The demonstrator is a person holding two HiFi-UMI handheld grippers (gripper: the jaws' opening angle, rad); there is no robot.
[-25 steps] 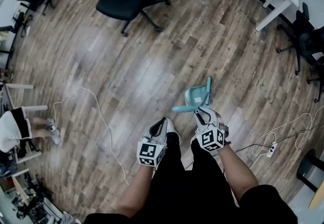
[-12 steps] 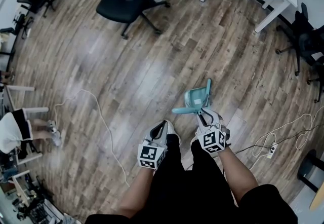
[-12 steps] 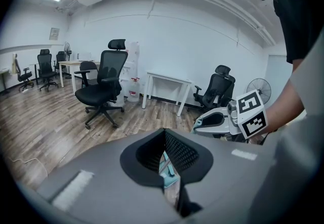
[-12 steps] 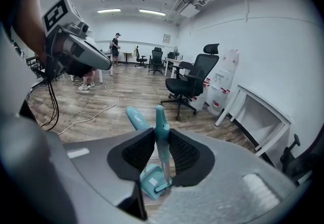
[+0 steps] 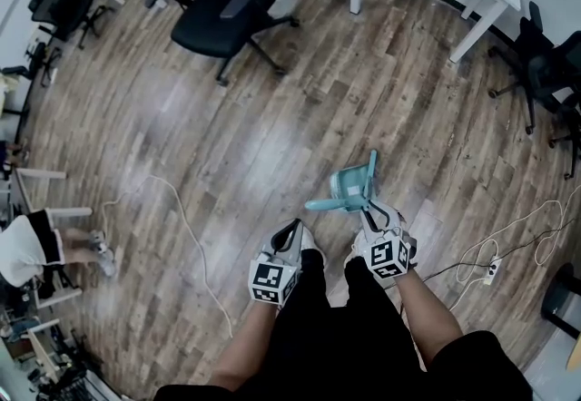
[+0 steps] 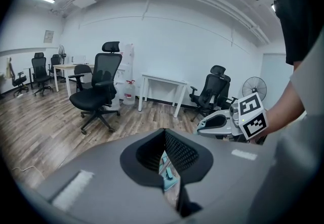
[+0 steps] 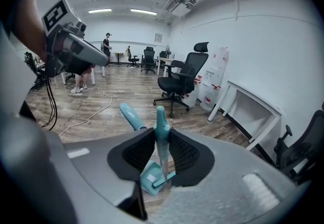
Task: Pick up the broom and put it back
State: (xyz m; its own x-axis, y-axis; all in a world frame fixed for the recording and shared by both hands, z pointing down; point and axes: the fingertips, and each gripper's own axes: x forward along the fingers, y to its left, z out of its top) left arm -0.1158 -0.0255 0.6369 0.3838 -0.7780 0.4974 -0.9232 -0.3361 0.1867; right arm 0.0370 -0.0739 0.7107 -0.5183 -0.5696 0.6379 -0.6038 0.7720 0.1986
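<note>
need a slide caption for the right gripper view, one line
Right gripper clamped on the teal broom handle, teal dustpan below it, above a wood office floor.

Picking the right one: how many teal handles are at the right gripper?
2. One teal handle is clamped in the right gripper; the other handle sticks out just left of it in that gripper's view. None seems hidden.

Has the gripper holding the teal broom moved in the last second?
Yes, slightly: the right gripper, shut on the broom, has edged rightward toward the power strip on the floor.
</note>
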